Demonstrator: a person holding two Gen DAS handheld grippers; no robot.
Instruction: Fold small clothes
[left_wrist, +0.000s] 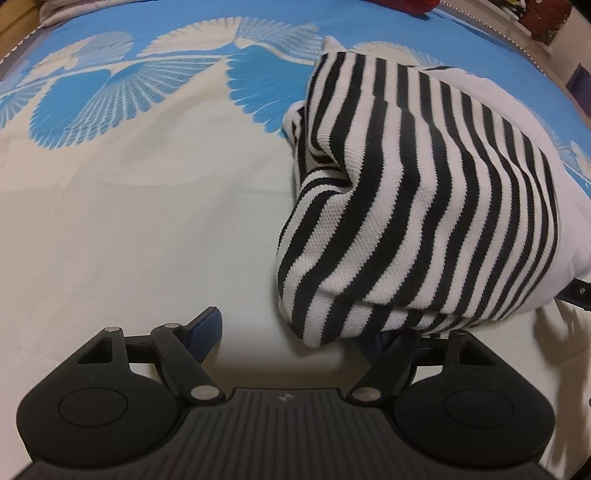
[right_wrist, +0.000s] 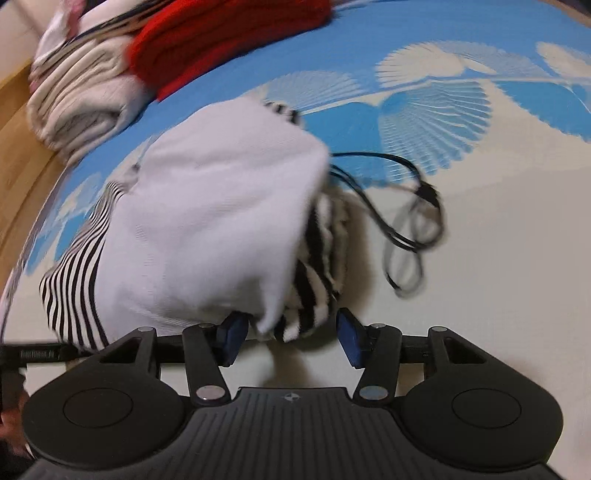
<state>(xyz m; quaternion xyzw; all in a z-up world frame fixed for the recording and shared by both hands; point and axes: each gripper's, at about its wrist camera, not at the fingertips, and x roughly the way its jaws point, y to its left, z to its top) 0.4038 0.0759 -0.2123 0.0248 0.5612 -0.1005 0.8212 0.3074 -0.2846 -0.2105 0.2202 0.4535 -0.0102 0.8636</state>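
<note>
A black-and-white striped garment (left_wrist: 406, 206) with a plain white part lies bunched on the bed sheet (left_wrist: 129, 229), right of centre in the left wrist view. My left gripper (left_wrist: 291, 338) is open wide. Its left pad (left_wrist: 207, 332) is bare, and the garment's lower fold drapes over its right finger. In the blurred right wrist view the same garment (right_wrist: 221, 221) fills the middle, white side up. My right gripper (right_wrist: 291, 338) is open, with a striped corner hanging between its blue pads (right_wrist: 351, 339). A gap shows beside the right pad.
A pile of folded pale clothes (right_wrist: 74, 96) and a red garment (right_wrist: 221, 40) sit at the sheet's far left edge, beside a wooden surface (right_wrist: 22, 122). A black cable (right_wrist: 413, 214) lies looped right of the garment. Blue fan patterns cover the far sheet.
</note>
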